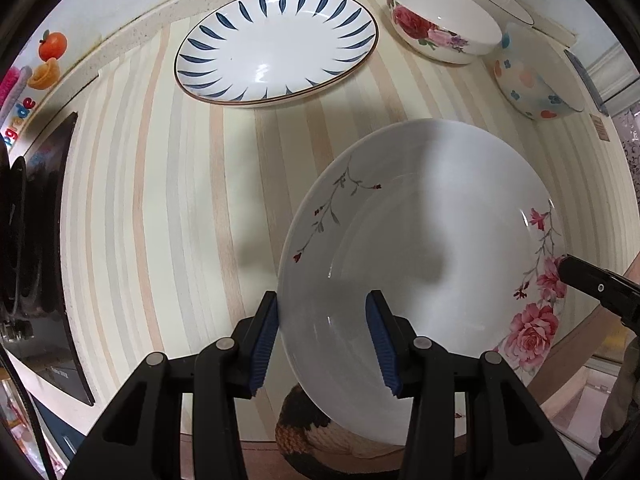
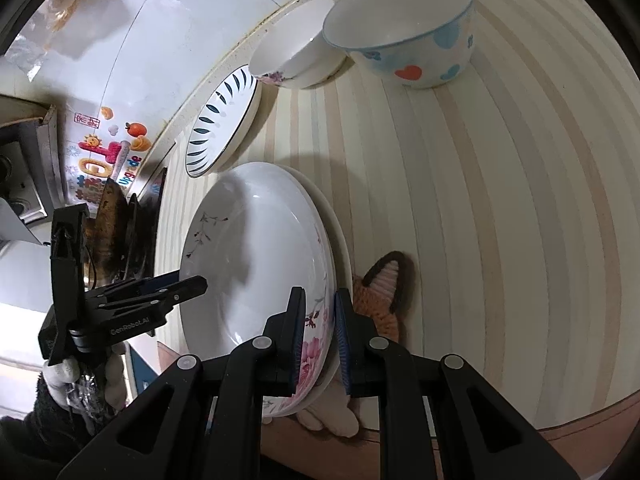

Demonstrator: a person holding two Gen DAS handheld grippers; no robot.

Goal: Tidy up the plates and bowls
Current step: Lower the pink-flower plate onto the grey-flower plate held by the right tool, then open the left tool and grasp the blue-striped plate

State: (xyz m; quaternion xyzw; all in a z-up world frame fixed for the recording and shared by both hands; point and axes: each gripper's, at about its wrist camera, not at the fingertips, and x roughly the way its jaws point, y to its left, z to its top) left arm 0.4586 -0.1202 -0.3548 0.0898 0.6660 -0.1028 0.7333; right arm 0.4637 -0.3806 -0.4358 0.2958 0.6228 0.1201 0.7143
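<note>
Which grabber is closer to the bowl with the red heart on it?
Right, I think. The right gripper straddles the flowered plate's rim on the side facing the heart bowl. The left gripper straddles the plate's opposite edge, farther from that bowl.

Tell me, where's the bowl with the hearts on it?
The heart-patterned bowl sits on the striped counter, far right in the left wrist view, beside the rose bowl.

A home kitchen; a speckled stone tabletop (image 1: 120, 36) runs along a white tiled wall (image 2: 168, 40) with bright fruit stickers (image 1: 52, 45); a striped mat (image 1: 160, 208) carries household crockery, a blue-leaf plate (image 1: 276, 46) and a rose bowl (image 1: 442, 22); a black glass hob (image 1: 40, 264) lies beside it.
</note>
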